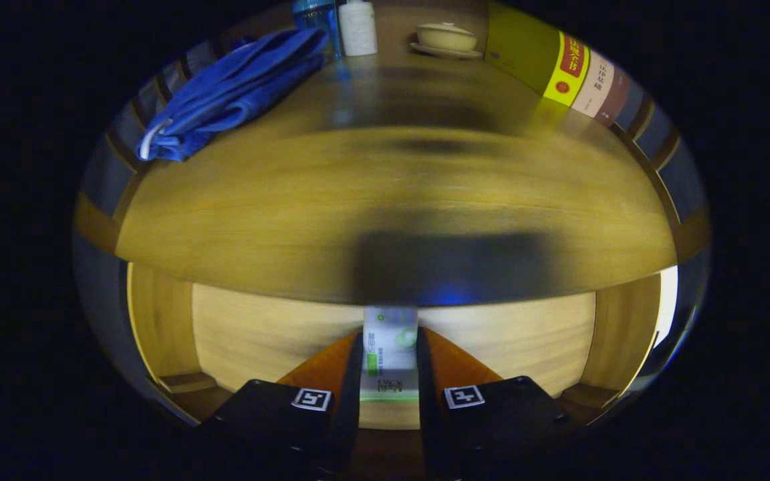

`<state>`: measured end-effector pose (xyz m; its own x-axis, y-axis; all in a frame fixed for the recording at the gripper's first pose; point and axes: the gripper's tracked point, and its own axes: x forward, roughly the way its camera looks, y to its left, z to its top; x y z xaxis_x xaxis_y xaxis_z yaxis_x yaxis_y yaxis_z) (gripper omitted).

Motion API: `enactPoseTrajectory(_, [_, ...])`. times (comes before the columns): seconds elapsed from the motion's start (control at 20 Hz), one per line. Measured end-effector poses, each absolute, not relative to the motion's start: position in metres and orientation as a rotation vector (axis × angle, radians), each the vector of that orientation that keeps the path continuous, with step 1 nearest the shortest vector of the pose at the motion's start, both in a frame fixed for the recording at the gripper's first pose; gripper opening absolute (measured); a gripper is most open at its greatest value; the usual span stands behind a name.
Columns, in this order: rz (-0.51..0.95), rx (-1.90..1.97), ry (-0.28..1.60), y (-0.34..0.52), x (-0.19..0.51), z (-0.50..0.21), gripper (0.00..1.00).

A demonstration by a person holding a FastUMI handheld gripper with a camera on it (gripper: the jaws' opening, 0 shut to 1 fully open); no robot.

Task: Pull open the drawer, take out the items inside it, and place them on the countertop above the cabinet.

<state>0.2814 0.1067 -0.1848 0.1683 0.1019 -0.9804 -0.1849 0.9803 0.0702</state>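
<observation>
The wooden countertop (pixel 358 207) spreads wide beyond the fingers, its near edge curving just above the held item and shadowed in the middle. Below that edge lies the open drawer (pixel 258 334), its pale wooden floor and side walls showing on either side of the fingers.

On the countertop's far left corner a blue towel (pixel 238 87) lies bunched, reaching toward the left edge. At the far right corner a row of books (pixel 559 67) stands along the back, the nearest one yellow. Along the far edge, between towel and books, stand a white bottle (pixel 357 27) and, just beside it, a blue bottle (pixel 315 17); to their right sits a lidded bowl (pixel 446 37) on a saucer.

The gripper (pixel 390 364) is closed down narrow on a small white-and-green packet (pixel 390 347), both fingers pressing its sides. The packet stands upright between them, over the drawer, its top just reaching the countertop's near edge.
</observation>
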Motion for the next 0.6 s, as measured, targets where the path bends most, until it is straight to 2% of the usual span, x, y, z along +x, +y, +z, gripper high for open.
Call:
enactPoseTrajectory(0.35, [0.196,-0.107,1.377,0.129,0.262,-0.186,0.47])
enactPoseTrajectory(0.6, [0.210,-0.074,1.289,0.117,0.251,-0.144,0.47])
